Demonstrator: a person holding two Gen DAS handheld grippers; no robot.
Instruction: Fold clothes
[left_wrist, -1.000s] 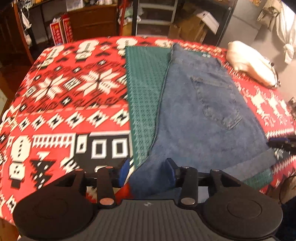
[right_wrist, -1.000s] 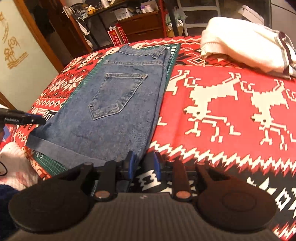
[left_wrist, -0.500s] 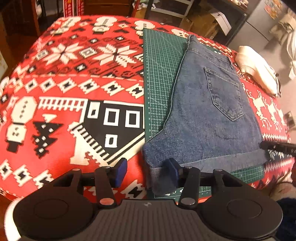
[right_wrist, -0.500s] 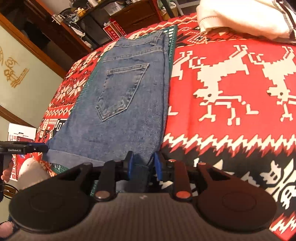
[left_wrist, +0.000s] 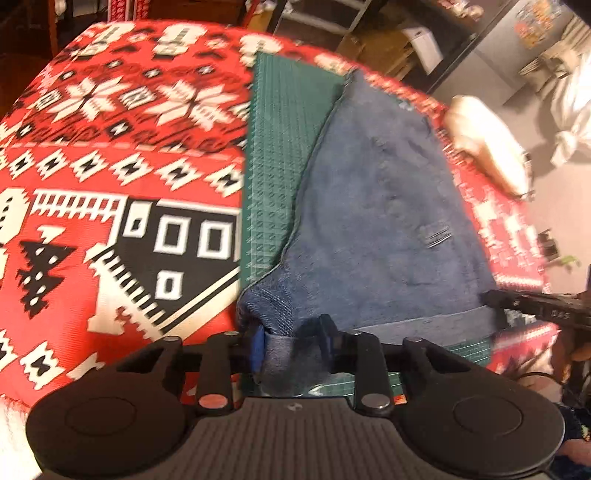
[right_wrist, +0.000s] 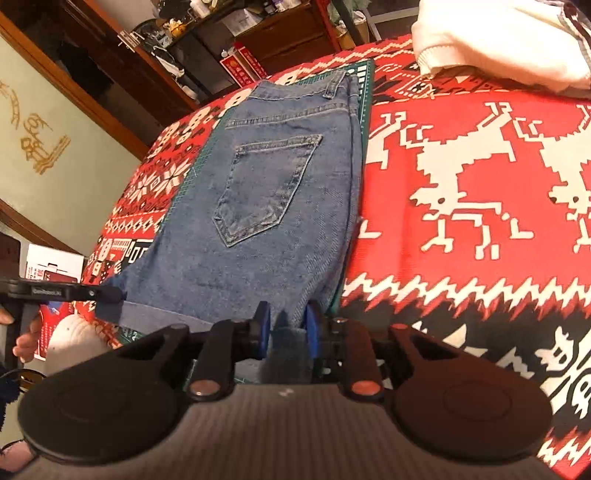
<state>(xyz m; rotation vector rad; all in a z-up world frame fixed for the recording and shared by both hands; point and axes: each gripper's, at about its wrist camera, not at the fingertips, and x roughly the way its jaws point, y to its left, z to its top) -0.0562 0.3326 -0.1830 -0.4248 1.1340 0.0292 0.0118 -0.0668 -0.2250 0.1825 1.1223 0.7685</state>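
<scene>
Two claws, the left claw (left_wrist: 293, 345) closing on one bottom corner of the denim shorts (left_wrist: 384, 229) and the right claw (right_wrist: 286, 332) closing on the other, point along the shorts, which stretch away toward the top of each frame.
</scene>
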